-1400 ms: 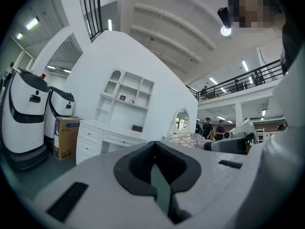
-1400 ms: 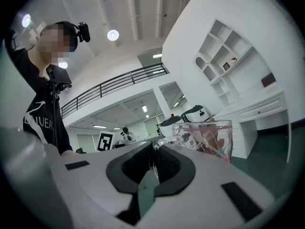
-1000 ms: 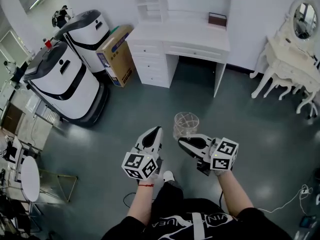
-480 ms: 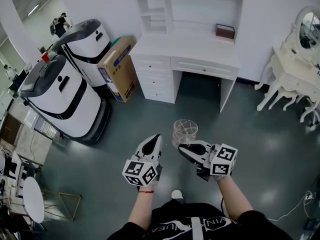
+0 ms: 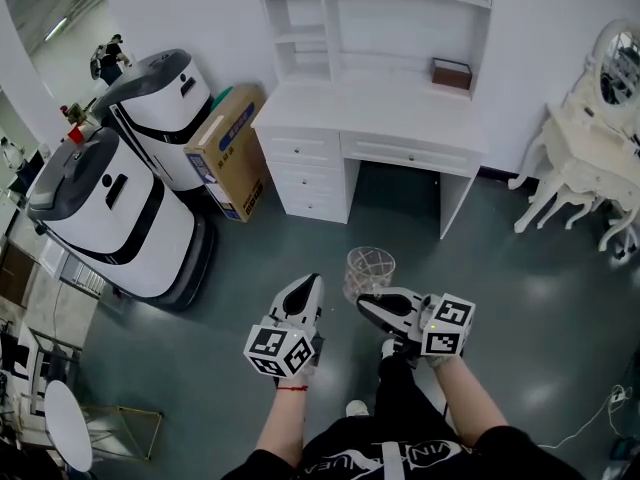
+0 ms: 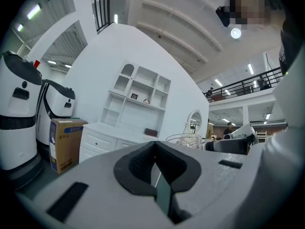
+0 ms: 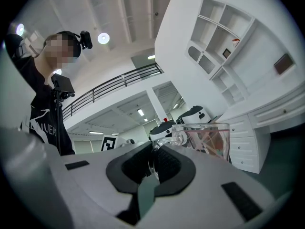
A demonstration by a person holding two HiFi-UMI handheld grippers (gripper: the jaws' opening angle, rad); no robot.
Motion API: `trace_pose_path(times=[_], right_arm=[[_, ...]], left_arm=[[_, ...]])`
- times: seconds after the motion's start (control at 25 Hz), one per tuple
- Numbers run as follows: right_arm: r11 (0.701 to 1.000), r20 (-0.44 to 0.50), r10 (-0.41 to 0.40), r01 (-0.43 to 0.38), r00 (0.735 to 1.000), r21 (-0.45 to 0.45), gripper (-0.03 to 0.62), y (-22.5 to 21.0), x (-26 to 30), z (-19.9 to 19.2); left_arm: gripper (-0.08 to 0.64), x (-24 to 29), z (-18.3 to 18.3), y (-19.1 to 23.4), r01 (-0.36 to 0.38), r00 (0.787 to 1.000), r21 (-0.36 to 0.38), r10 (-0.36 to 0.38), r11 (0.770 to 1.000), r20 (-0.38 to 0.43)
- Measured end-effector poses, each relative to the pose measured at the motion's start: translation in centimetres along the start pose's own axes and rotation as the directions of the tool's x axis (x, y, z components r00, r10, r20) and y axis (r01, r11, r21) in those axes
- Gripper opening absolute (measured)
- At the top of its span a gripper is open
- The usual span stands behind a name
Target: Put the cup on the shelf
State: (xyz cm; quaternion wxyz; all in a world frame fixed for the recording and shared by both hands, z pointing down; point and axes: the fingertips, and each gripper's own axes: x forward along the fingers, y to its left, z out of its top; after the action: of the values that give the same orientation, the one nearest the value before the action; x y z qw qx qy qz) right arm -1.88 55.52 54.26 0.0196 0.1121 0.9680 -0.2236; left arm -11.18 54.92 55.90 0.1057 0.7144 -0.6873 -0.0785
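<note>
A clear glass cup (image 5: 370, 271) with a handle hangs above the grey floor, held by its handle in my right gripper (image 5: 366, 299), whose jaws are shut on it. In the right gripper view the cup (image 7: 204, 142) stands upright just past the jaws. My left gripper (image 5: 308, 286) floats beside it on the left, shut, with nothing between its jaws (image 6: 153, 168). The white desk with its shelf unit (image 5: 372, 23) stands ahead against the wall; the shelf unit (image 6: 138, 101) also shows in the left gripper view.
Two large white-and-black robots (image 5: 110, 198) and a cardboard box (image 5: 225, 148) stand left of the desk. A brown box (image 5: 451, 72) sits on the desk top (image 5: 380, 103). A white dressing table with a mirror (image 5: 590, 138) is at the right.
The view has advanced toward the desk and tilted up, so more of the shelf unit shows. Both grippers keep their hold and spacing.
</note>
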Motion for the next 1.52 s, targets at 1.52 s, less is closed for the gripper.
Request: trace_pose_path(times=[1.52], right_arm=[[0.994,-0.052,0.108,-0.107,0.993,0.019,0.012,-33.0,5.9,16.5]], left_arm=[[0.006,35.2,5.7,12.1,-0.071,0.997,-0.013,0.071,0.997,0.009]])
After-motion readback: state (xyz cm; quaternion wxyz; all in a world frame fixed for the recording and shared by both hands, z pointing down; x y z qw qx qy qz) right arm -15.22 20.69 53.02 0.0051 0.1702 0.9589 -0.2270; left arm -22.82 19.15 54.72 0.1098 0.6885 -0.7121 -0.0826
